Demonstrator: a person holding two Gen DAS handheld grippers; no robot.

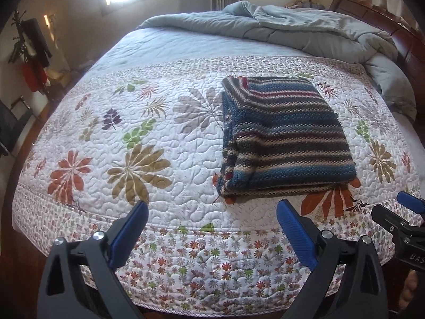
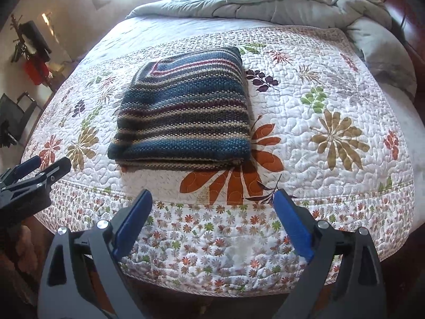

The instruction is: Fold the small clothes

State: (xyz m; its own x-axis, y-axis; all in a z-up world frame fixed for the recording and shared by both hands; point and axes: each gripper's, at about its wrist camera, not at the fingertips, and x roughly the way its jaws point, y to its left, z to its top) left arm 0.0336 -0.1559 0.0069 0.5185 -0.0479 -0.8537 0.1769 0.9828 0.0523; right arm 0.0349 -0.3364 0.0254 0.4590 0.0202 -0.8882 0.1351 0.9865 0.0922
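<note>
Left wrist view
Left gripper (image 1: 212, 212): jaws spread wide, nothing between them; only the floral quilt (image 1: 132, 122) shows in the gap.
Striped knit garment (image 1: 284, 138): lies folded into a thick rectangle on the quilt, at about 1 o'clock from the fingertips, apart from them.
Long axis: runs roughly from 12 to 6 o'clock in this view, with the near short edge facing the fingers.
Folded layers: stacked edges show along the left side and near edge; a loose yarn end trails at the near left corner.
Right gripper (image 1: 410, 202): only one blue tip shows at 3 o'clock, just off the garment's near right corner.
Grey comforter (image 1: 305, 29): bunched at the far end of the bed, well apart from the garment.

Right wrist view
Right gripper (image 2: 212, 202): jaws wide apart, empty, over the quilt's flowered border.
Garment (image 2: 186, 114): sits at about 11 o'clock from the fingertips, not touching them; near edge runs across from 9 to 3 o'clock.
Left gripper (image 2: 42, 167): enters at 9 o'clock, near the garment's near left corner.

Judgement
Nearer hand: neither clearly; each flanks one near corner.
Stage: the garment looks fully folded, so the fold itself seems done.
Next move: likely turns on reaching forward to the near edge, one gripper per corner, if the bundle is to be shifted.
</note>
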